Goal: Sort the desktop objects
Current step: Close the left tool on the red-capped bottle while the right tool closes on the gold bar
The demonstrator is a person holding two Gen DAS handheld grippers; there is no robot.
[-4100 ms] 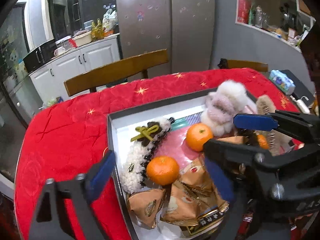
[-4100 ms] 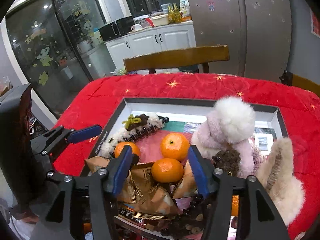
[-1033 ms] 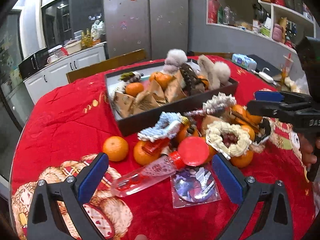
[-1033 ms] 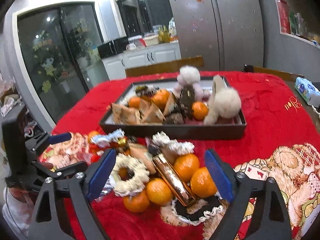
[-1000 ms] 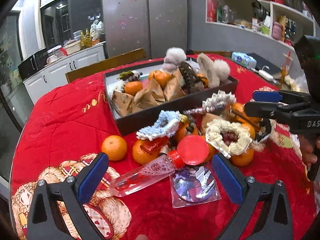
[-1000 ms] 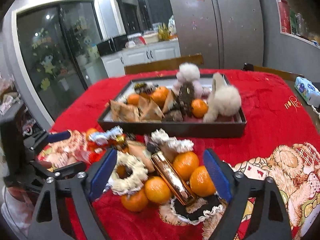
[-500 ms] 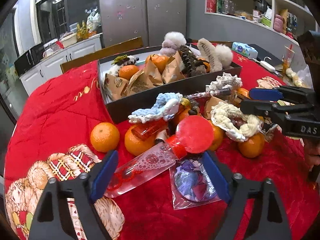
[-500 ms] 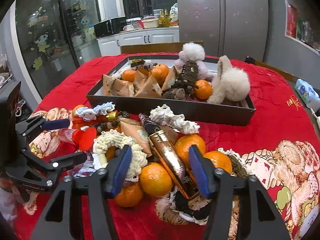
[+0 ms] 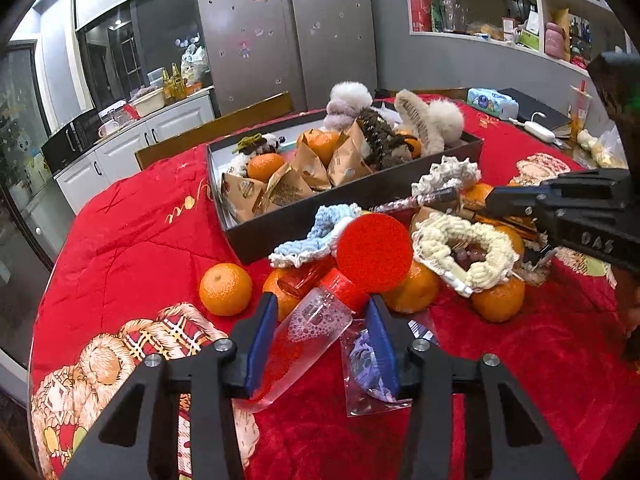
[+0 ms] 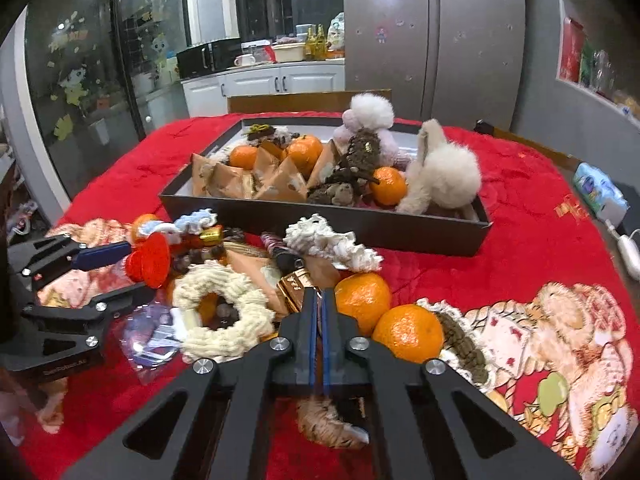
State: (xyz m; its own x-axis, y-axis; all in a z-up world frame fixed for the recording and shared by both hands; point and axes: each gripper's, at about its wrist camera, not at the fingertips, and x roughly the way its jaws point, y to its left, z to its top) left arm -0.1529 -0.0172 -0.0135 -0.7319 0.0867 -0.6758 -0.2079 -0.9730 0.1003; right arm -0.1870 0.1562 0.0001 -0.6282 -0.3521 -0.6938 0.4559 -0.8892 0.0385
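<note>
A clear bottle (image 9: 312,320) with a red cap and a red sponge disc (image 9: 374,252) lies on the red cloth. My left gripper (image 9: 320,308) is closing on it, and both blue pads touch its sides near the cap. The right wrist view shows that gripper (image 10: 136,266) at the left edge. My right gripper (image 10: 318,296) is shut, tips against the end of a gold tube (image 10: 294,286). A thin brown sliver shows in the slit; whether it is pinched is unclear. From the left wrist view the right gripper (image 9: 490,200) lies over the pile.
A dark tray (image 9: 304,220) behind the pile holds tangerines, brown packets and fluffy clips. Loose tangerines (image 9: 225,289), a cream scrunchie (image 9: 464,248), a blue crochet piece (image 9: 316,236) and a plastic bag (image 9: 368,384) surround the bottle. A tissue pack (image 9: 492,102) sits far right.
Both pairs of jaws have come in from wide open. The left ones now hug the bottle and the right ones have met. Four seconds ago both hung over the tray.
</note>
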